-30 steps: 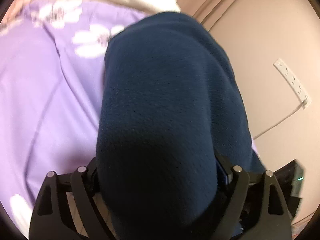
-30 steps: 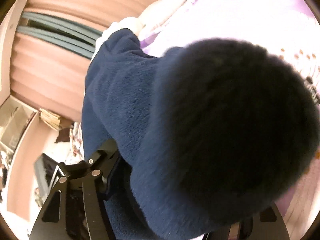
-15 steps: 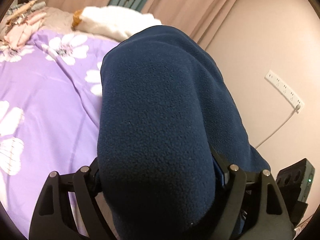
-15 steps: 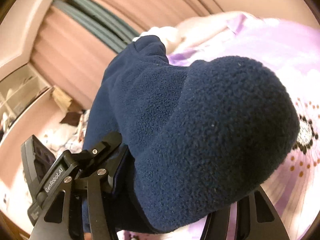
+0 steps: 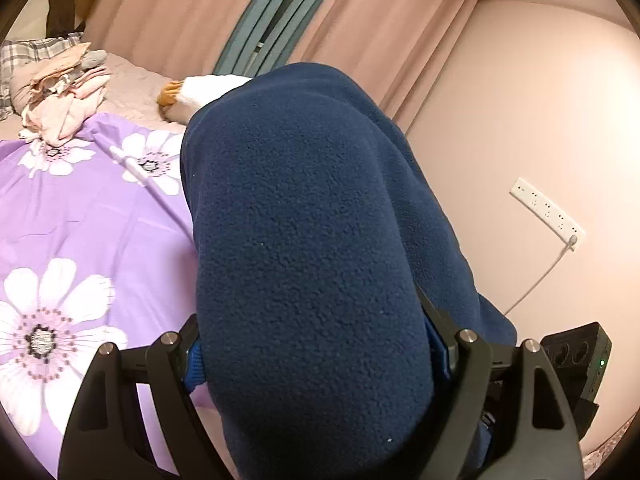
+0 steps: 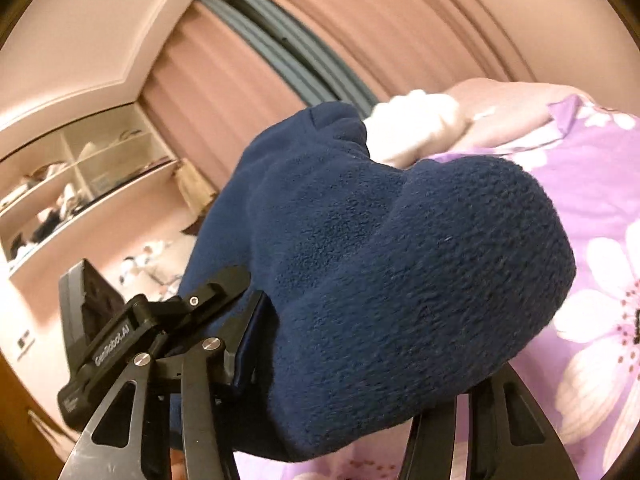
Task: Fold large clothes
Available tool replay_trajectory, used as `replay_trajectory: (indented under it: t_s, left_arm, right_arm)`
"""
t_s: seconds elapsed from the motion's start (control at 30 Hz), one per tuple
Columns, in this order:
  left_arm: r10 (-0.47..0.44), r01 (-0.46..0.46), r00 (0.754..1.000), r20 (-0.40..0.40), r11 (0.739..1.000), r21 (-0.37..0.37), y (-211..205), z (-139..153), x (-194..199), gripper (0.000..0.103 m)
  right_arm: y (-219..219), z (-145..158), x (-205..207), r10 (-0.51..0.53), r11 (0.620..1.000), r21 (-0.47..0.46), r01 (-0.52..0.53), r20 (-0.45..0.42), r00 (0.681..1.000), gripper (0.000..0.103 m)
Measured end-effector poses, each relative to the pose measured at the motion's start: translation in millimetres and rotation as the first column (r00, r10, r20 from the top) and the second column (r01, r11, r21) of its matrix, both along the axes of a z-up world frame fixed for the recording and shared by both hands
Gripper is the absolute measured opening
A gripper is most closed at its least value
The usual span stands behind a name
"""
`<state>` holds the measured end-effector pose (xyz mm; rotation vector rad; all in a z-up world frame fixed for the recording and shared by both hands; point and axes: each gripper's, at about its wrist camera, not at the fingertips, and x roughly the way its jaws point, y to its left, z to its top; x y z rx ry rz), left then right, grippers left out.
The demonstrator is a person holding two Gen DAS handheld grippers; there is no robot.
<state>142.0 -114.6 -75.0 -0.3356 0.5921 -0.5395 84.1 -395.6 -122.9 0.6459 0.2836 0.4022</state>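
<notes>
both claws clamp the navy fleece [image 5: 312,240] above the purple floral bedspread [image 5: 92,216].

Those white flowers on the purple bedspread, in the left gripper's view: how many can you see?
4 on the purple bedspread: two near its far edge, one large in the foreground, one cut off below it. The navy fleece may hide more.

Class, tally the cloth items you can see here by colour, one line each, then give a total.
Navy blue fleece garment: 1
Purple flowered bedsheet: 1
White fluffy item: 1
Pink clothes pile: 1
Grey plaid cloth: 1
Total: 5
</notes>
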Motion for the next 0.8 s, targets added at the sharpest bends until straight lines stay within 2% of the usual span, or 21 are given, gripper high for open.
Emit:
replay_trajectory:
  t_s: [0.1,0.23,0.27,0.33,0.43,0.57,0.6,0.63,0.7,0.8]
  left_arm:
    - [0.017,-0.015,1.0,-0.027,0.999,0.047,14,-21,9,0.083]
    - [0.067,-0.045,0.984,-0.163,0.99,0.135,31,-89,24,0.083]
    - [0.074,-0.048,0.98,-0.183,0.989,0.14,36,-102,27,0.083]
    - [0.072,-0.053,0.978,-0.197,0.994,0.1,47,-115,22,0.084]
    - [0.014,-0.004,0.974,-0.225,0.999,0.047,60,-110,21,0.085]
    - [0.014,-0.014,0.959,-0.285,1.0,0.004,69,-113,17,0.087]
    - [0.009,-0.014,0.951,-0.308,1.0,-0.016,72,-111,17,0.087]
    - [0.001,-0.014,0.945,-0.327,0.999,-0.039,76,-108,16,0.087]
    - [-0.008,-0.021,0.944,-0.33,0.996,-0.082,85,-101,15,0.089]
    - [0.033,-0.056,0.955,-0.296,0.996,-0.071,94,-93,13,0.091]
  right_arm:
    - [12,-24,22,0.058,0.998,-0.008,-0.058,-0.058,0.997,0.054]
    - [29,-71,48,0.097,0.994,-0.025,-0.104,-0.201,0.975,0.054]
    - [31,-88,60,0.11,0.993,-0.022,-0.12,-0.262,0.959,0.054]
    - [29,-104,71,0.14,0.99,0.022,-0.14,-0.312,0.94,0.054]
    - [20,-105,78,0.183,0.982,0.103,-0.16,-0.292,0.939,0.054]
    - [9,-96,76,0.17,0.983,0.121,-0.139,-0.292,0.941,0.057]
    - [3,-95,77,0.19,0.975,0.165,-0.148,-0.281,0.941,0.064]
    - [0,-97,77,0.209,0.965,0.211,-0.154,-0.271,0.94,0.078]
    - [4,-102,79,0.243,0.951,0.258,-0.171,-0.278,0.93,0.09]
    - [22,-108,91,0.301,0.937,0.276,-0.215,-0.322,0.898,0.09]
